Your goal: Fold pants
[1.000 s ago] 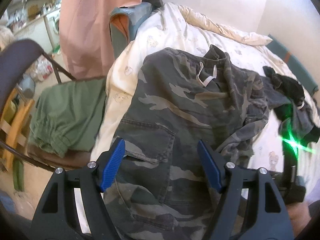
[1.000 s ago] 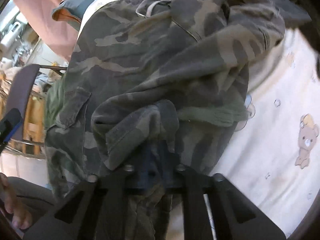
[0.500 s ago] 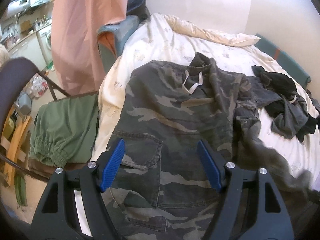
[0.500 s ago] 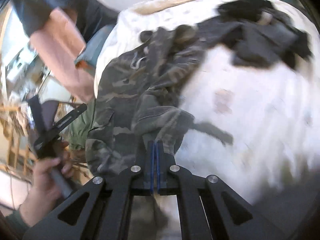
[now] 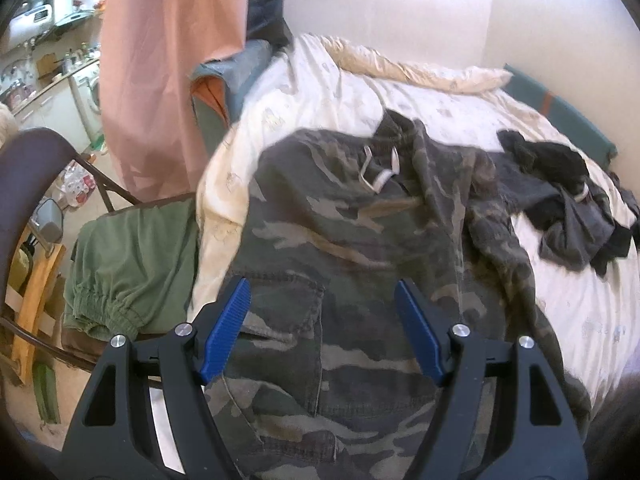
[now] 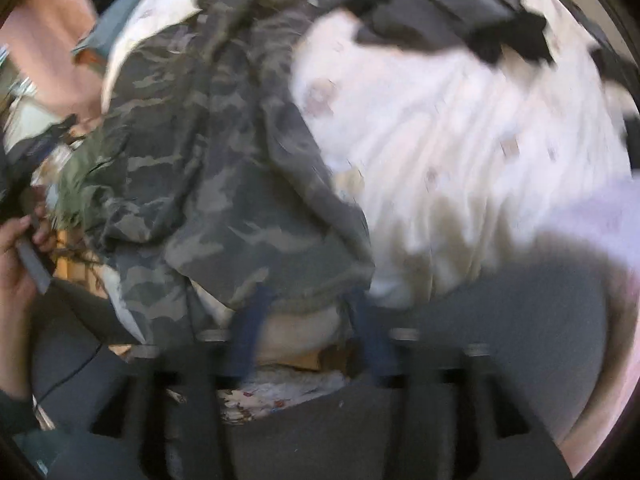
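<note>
Camo pants point(image 5: 352, 248) on the bed point(image 5: 400, 96) — both grippers' jaws spread wide, holding nothing.

I see the camouflage pants point(image 5: 344, 248) lying spread on the bed point(image 5: 568, 320), waistband toward the far end, with the white drawstring point(image 5: 378, 176) looped on top. A patch pocket point(image 5: 280, 320) faces up on the near part. One leg point(image 5: 500, 248) lies crumpled along the right side. In the blurred right wrist view, I see the pants point(image 6: 216, 152) reaching the bed's near edge.
</note>
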The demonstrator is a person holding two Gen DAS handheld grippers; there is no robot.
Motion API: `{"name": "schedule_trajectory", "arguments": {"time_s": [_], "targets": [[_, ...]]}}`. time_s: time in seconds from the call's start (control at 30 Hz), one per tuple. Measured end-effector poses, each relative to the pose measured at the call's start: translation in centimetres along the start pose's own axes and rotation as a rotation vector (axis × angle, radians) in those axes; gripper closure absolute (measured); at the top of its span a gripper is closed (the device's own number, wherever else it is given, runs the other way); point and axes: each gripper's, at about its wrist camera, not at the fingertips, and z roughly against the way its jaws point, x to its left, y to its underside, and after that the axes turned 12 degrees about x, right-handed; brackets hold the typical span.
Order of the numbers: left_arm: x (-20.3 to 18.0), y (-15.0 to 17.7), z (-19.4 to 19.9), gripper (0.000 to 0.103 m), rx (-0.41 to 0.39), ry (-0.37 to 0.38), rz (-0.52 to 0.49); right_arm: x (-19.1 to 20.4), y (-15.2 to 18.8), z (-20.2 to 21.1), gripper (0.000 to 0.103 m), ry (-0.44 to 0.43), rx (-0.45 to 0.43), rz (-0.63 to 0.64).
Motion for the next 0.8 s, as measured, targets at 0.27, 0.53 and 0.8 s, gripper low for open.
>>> {"name": "schedule_trajectory", "arguments": {"time_s": [0.27,0.53,0.8], "targets": [[-2.6,3.0,-1.0,0.031,0.114,0.067,-0.134,-1.6,-6.1,-7.3,0.038,0.089,0.121,0.061],[-5.3,6.0,-0.7,0.031,0.153,0.095,-0.235,-2.9,-6.8,-1.6,0.097,-0.248,-0.045,0.074],[-9.8,6.9,-1.8,0.031,0.246,0.182,-0.242,-11.5,-12.3,-3.4,0.097,-0.2,-0.128,-0.277]]}}
